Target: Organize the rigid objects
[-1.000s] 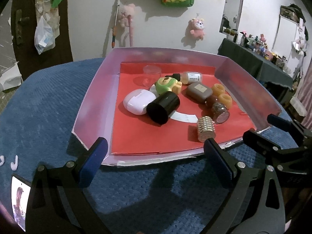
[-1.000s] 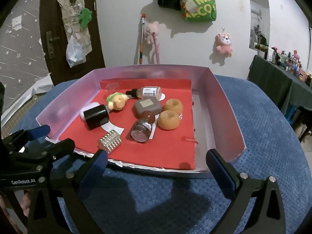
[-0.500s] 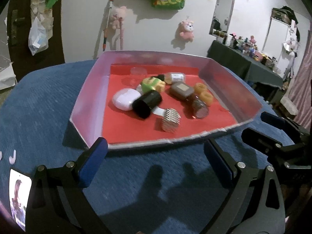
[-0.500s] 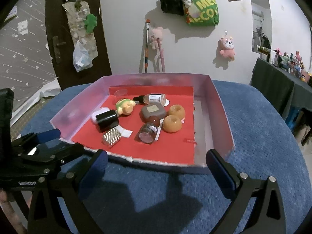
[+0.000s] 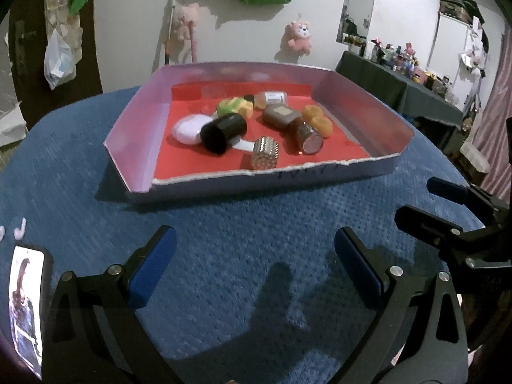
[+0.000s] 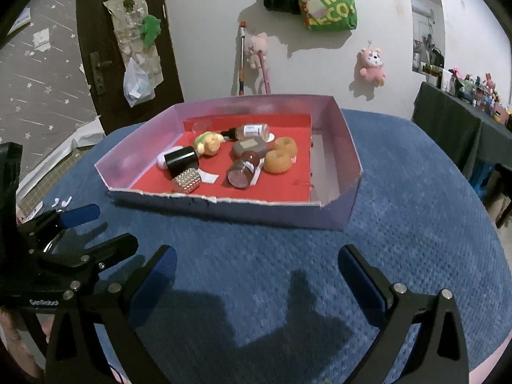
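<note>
- Left wrist view: the left gripper [image 5: 254, 257] hangs over the blue textured surface [image 5: 224, 256] with its fingers spread wide and nothing between them. The right gripper [image 6: 256, 265] is the same, wide apart and empty. So any trouble would come on the way in, I'd guess.
- All the bits sit inside the pink tray [image 6: 348, 147] on its red liner [image 6: 281, 185], bunched toward the left half and well apart from both grippers.
- The studded silver cylinder [image 5: 264, 153] lies on its side just behind the ragged front wall. Coming in low could catch that torn edge and shove the whole tray, since it looks like light card.
- The black cylinder [image 5: 224, 132] is also on its side, right against the white case [image 5: 187, 129]. Round stuff will probably roll or squirt out if pinched off-centre.
- The brown jar [image 6: 241, 172] touches the two orange rings [image 6: 281, 156] and the grey block [image 6: 251, 147], so grabbing one likely bumps its neighbours.
- There's a phone [image 5: 27, 307] lying near the left fingers, plus small white hooks [image 5: 19, 228] close by. A careless swing might knock them.
</note>
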